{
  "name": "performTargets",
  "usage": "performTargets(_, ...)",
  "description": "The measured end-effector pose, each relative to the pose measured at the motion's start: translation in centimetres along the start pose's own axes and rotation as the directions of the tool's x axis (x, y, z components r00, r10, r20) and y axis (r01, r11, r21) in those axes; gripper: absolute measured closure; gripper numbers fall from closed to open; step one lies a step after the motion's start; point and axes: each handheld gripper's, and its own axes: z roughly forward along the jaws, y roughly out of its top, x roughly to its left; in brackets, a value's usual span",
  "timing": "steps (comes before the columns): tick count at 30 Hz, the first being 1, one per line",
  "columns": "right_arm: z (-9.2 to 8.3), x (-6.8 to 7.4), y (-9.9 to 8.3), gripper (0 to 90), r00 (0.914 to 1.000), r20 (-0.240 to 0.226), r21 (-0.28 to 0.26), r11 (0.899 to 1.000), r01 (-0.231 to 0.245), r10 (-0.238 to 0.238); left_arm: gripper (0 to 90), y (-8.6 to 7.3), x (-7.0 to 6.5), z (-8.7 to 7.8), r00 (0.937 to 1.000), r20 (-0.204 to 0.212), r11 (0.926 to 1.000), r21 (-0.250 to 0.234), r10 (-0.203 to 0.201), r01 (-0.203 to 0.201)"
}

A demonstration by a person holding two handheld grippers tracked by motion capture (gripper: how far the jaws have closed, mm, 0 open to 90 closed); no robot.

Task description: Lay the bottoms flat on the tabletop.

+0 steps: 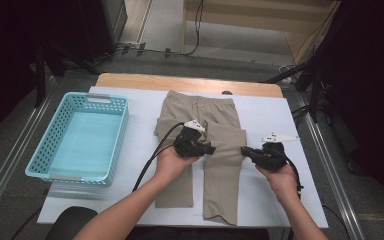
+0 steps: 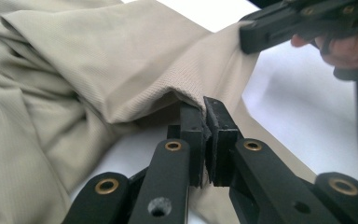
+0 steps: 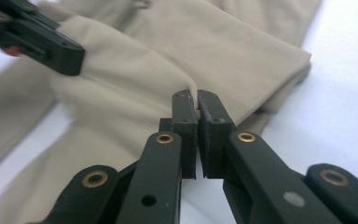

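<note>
In the high view the left gripper (image 1: 211, 149) and its hand (image 1: 172, 162) covered part of the trousers (image 1: 220, 170), and the folded leg hid the cloth beneath it. The bottom edge cut off both forearms. In the left gripper view the right gripper (image 2: 256, 35) ran off the top edge. The basket (image 1: 40, 165) hid the bench (image 1: 140, 165) beneath it.

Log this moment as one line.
left gripper: shut on trousers | right gripper: shut on trousers | basket: empty
</note>
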Motion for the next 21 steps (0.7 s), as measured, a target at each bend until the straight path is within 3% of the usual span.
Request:
performTargets(8, -3.0, 3.2, -2.2, 84.3, 0.9942, -0.077, 0.03, 0.997, 0.078, -0.075, 86.0, -2.8, -3.4, -1.2, 0.9992, 0.036, 0.9979, 0.062, 0.019, -0.021)
performTargets(11, -3.9, 4.0, -3.3, 84.3, 0.9919, -0.106, 0.052, 0.996, 0.076, -0.07, 85.8, -3.7, -4.3, -1.4, 0.9982, 0.056, 0.9942, 0.104, 0.019, -0.025)
performTargets(13, -4.3, 4.4, -4.1, 83.9, 0.9889, -0.129, 0.078, 0.993, 0.083, -0.073, 80.6, -4.0, -4.8, -1.7, 0.9971, 0.075, 0.9937, 0.11, 0.011, -0.019)
performTargets(15, -4.5, 4.6, -4.9, 77.1, 0.9867, -0.144, 0.101, 0.991, 0.091, -0.076, 70.9, -4.2, -5.0, -2.0, 0.9963, 0.086, 0.9899, 0.141, 0.004, -0.016)
performTargets(18, -4.9, 4.9, -5.4, 59.2, 0.9865, -0.136, 0.061, 0.993, 0.1, -0.091, 63.1, -4.3, -5.2, -3.0, 0.9962, 0.086, 0.9917, 0.126, 0.013, -0.024)
performTargets(21, -4.7, 5.3, -5.3, 56.8, 0.9803, -0.142, 0.015, 0.99, 0.141, -0.137, 60.0, -4.1, -4.9, -3.8, 0.9977, 0.067, 0.9963, 0.084, 0.012, -0.018)
